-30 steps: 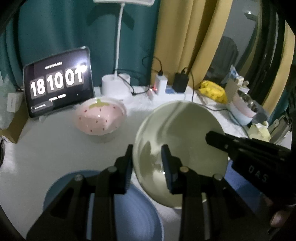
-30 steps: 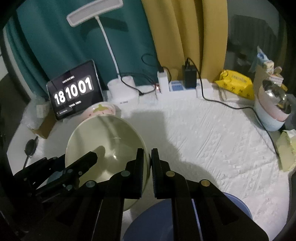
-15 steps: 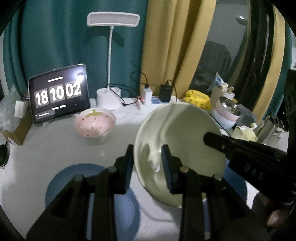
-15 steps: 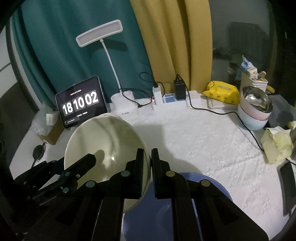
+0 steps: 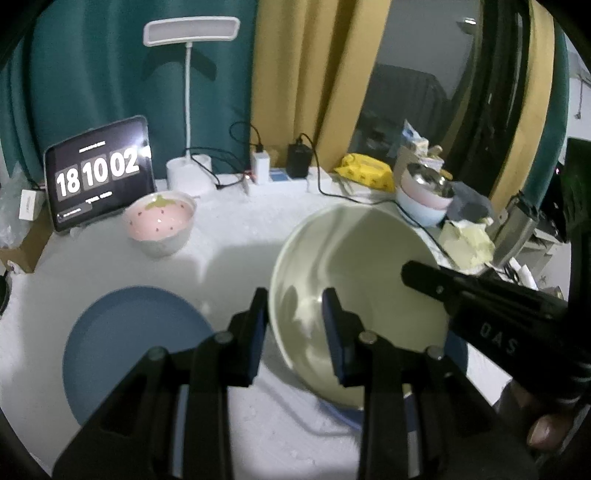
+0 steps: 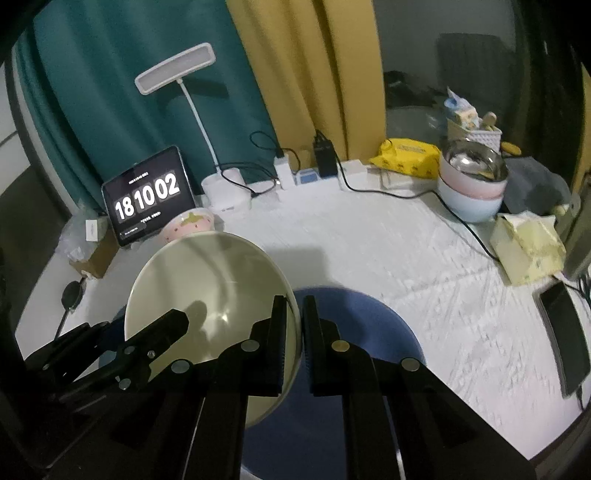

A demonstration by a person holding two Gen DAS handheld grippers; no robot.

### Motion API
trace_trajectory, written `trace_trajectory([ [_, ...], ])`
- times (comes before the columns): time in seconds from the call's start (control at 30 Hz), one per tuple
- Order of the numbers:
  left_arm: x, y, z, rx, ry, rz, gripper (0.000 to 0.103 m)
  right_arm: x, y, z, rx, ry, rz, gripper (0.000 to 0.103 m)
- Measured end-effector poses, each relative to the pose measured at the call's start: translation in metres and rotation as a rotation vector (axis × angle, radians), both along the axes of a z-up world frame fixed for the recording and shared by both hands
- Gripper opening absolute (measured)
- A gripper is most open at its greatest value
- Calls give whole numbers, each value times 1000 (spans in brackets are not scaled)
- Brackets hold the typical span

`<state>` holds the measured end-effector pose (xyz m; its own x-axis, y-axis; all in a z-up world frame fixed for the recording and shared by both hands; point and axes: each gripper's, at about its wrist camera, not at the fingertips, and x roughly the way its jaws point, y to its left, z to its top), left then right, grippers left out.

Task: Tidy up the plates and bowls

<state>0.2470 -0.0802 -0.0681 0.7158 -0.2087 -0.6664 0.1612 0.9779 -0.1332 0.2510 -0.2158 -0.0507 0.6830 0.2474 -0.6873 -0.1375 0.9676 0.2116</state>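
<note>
Glowing on the black tablet screen (image 5: pixel 98 175) propped at the back of the white textured surface (image 6: pixel 388 258) are the large white digits "18 10 02"; the smaller lines of writing above and below them are too blurred to read; on the side of the right claw (image 6: pixel 300 325), seen from the left wrist view, stand white letters that look like "DAS". Both claws carry one pale cream ceramic bowl (image 5: pixel 354 280), tilted and lifted above the surface; the left claw (image 5: pixel 293 314) pinches the bowl's near wall, one finger outside and one inside; the right claw is pressed nearly together on the thin rim at the bowl's opposite edge. The cream bowl holds nothing; it hangs over a round blue plate (image 6: pixel 354 325), and whether it touches that plate cannot be told; a second round blue plate (image 5: pixel 136 343) lies flat to the left, bare. Farther back, just in front of the tablet, sits a pink strawberry-patterned bowl (image 5: pixel 159 223), upright and with nothing in it. At the right rear a shiny metal bowl (image 6: pixel 474 160) is nested in a pink bowl, itself in a pale blue one; beside that stack lie a yellow packet (image 6: pixel 406 157) whose print is unreadable and a pale yellow tissue box (image 6: pixel 528 247). A white desk lamp (image 5: pixel 190 33) stands behind, with cables and chargers along the back edge.
</note>
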Motion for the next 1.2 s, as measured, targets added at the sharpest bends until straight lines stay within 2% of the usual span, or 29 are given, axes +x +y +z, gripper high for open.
trace_trajectory([
  [0.43,-6,-35,-24,47,54,-46,30,-13,-29,-27,15,52,-42,9],
  [0.83,1,-46,-50,80,118,-62,30,-9,-34,-51,-29,95,-54,9],
  [1.2,4,-52,-52,143,89,-81,34,-5,-31,-58,-54,97,-63,10],
])
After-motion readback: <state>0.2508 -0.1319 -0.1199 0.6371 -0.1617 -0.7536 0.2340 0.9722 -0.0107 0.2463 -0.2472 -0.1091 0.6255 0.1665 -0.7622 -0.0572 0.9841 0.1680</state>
